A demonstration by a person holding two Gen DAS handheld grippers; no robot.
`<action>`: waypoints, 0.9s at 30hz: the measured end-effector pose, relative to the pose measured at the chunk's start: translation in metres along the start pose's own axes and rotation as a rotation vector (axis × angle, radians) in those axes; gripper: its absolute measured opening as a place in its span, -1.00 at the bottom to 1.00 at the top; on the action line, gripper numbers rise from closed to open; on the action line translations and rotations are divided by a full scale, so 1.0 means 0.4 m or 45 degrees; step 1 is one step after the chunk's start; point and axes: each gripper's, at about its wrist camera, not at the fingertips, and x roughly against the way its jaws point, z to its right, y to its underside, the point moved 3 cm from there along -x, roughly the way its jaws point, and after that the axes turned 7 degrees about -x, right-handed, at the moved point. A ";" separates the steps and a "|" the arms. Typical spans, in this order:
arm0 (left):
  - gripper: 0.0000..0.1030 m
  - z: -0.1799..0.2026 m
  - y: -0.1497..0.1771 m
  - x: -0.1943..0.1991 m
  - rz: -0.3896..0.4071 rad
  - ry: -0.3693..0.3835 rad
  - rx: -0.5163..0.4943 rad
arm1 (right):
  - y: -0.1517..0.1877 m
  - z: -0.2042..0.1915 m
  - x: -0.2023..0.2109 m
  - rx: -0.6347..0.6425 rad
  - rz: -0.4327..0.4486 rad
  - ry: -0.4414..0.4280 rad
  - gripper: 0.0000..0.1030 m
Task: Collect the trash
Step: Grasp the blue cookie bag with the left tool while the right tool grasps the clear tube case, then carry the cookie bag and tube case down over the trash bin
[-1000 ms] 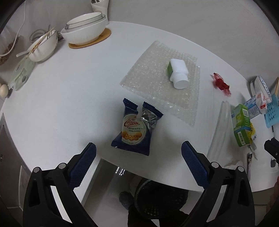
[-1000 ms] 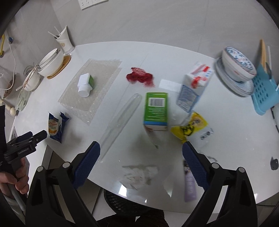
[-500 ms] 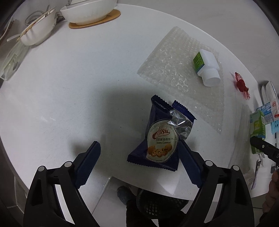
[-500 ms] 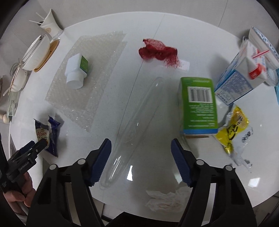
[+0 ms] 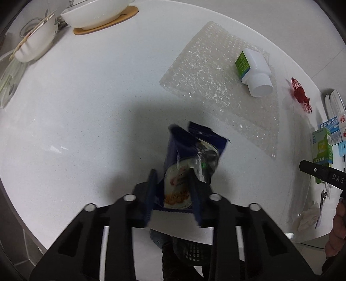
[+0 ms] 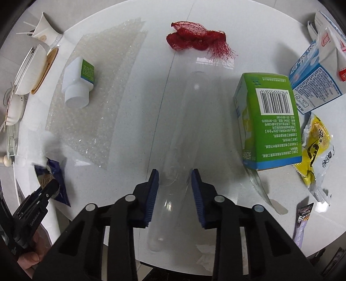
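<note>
My left gripper (image 5: 174, 190) is shut on a dark blue cookie packet (image 5: 190, 155) near the front edge of the white round table (image 5: 86, 112); the packet stands up crumpled between the jaws. It also shows in the right wrist view (image 6: 53, 173). My right gripper (image 6: 174, 183) has its jaws closed in around a long clear plastic tube (image 6: 179, 138) that lies on the table; the blue pads (image 6: 154, 188) sit against its sides.
A bubble wrap sheet (image 5: 216, 86) carries a white bottle with a green label (image 5: 255, 69). Red netting (image 6: 194, 39), a green carton (image 6: 270, 121), a blue-white carton (image 6: 313, 73), a yellow wrapper (image 6: 317, 142), crumpled tissue (image 6: 205, 255) and bowls (image 5: 97, 13) lie around. A bin (image 5: 188, 250) sits below the table edge.
Both grippers moved down and forward. The left jaws closed on the cookie packet and crumpled it upright. The right jaws closed in around the clear tube.
</note>
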 end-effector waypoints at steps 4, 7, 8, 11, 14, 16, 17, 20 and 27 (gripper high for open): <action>-0.81 0.009 0.004 0.007 0.003 0.018 0.010 | -0.004 0.017 0.012 -0.003 0.001 -0.011 -0.49; -0.88 0.011 0.009 0.020 0.019 0.026 0.026 | -0.004 0.020 0.033 0.019 0.017 -0.030 -0.49; -0.88 0.015 0.010 0.025 0.022 0.024 0.031 | -0.003 0.022 0.044 0.026 0.021 -0.042 -0.49; -0.89 0.031 0.019 0.046 0.049 0.027 0.048 | 0.001 0.032 0.074 0.058 0.043 -0.070 -0.49; -0.90 0.047 0.032 0.070 0.073 0.016 0.072 | 0.006 0.049 0.107 0.092 0.067 -0.090 -0.49; -0.90 0.057 0.035 0.080 0.089 0.010 0.088 | 0.007 0.060 0.129 0.110 0.076 -0.108 -0.49; -0.90 0.062 0.038 0.086 0.093 0.005 0.096 | 0.009 0.064 0.136 0.118 0.078 -0.112 -0.49; -0.90 0.086 0.056 0.112 0.114 -0.003 0.123 | 0.010 0.072 0.162 0.153 0.088 -0.141 -0.49; -0.90 0.138 0.104 0.193 0.178 -0.019 0.199 | 0.018 0.098 0.214 0.235 0.114 -0.193 -0.49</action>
